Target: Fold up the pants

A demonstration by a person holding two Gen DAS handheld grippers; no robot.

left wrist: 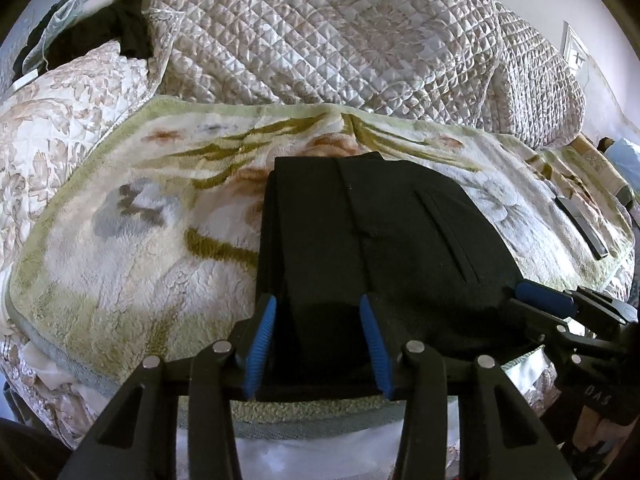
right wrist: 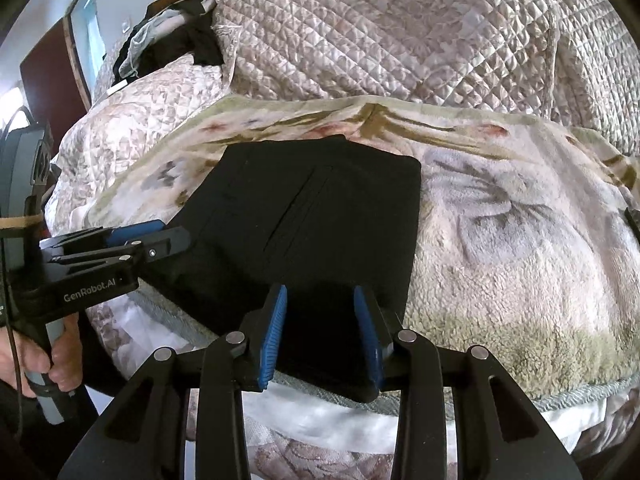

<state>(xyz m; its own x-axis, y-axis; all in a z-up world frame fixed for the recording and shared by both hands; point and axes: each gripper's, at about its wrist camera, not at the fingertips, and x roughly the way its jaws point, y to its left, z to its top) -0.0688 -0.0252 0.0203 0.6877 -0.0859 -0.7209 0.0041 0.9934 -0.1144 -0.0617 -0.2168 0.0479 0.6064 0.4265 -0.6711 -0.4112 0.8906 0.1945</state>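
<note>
Black pants (left wrist: 372, 232), folded on blanket (left wrist: 132, 248): soft, limp, thick; grasp near edge. My left gripper (left wrist: 318, 344) and right gripper (right wrist: 320, 332): parted, straddling cloth, unclenched.

Folded pants lie on a blanket spread over a bed, at the edge nearest me.

The pants (left wrist: 384, 240) rest flat on the blanket (left wrist: 132, 248), their near end at the bed's near edge. My left gripper (left wrist: 318, 344) straddles the pants' near left end; my right gripper (right wrist: 320, 332) straddles the near right end, so the two sit side by side. Behind the blanket a quilt (left wrist: 328, 32) is heaped. Clothes (left wrist: 116, 28) are piled at the far left, and a flat bar (left wrist: 582, 226) lies on the blanket's right side.
</note>
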